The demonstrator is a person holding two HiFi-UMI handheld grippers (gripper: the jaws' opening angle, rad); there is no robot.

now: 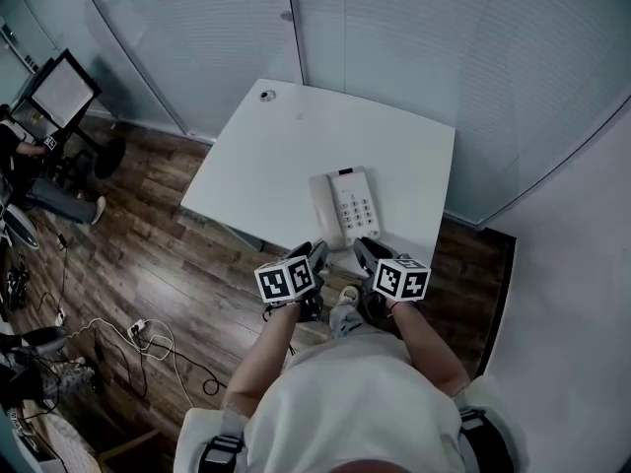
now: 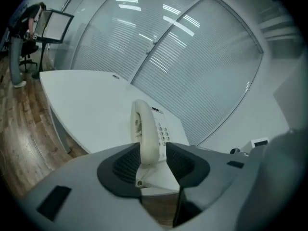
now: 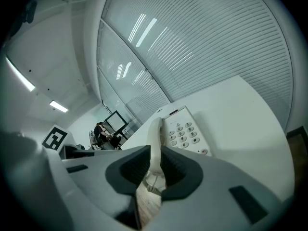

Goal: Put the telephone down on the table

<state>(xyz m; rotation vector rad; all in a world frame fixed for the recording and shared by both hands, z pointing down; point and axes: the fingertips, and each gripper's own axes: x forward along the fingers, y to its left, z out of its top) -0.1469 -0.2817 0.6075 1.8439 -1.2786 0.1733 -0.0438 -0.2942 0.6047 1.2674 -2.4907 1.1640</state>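
Note:
A white telephone (image 1: 347, 205) with its handset on the cradle lies flat on the white table (image 1: 286, 156), near the front edge. My left gripper (image 1: 317, 254) and right gripper (image 1: 367, 252) hover side by side just off that edge, both pointing at the phone and apart from it. In the left gripper view the telephone (image 2: 150, 131) shows through the gap of the left gripper (image 2: 153, 166), whose jaws stand partly apart and hold nothing. In the right gripper view the right gripper (image 3: 155, 170) has a narrower gap. The telephone (image 3: 182, 131) lies beyond it, untouched.
A glass wall with blinds (image 1: 414, 57) runs behind the table. A small round fitting (image 1: 267, 95) sits at the table's far corner. Wooden floor (image 1: 158, 274) with cables (image 1: 148, 338) lies to the left. A monitor (image 1: 61, 92) and a seated person are at far left.

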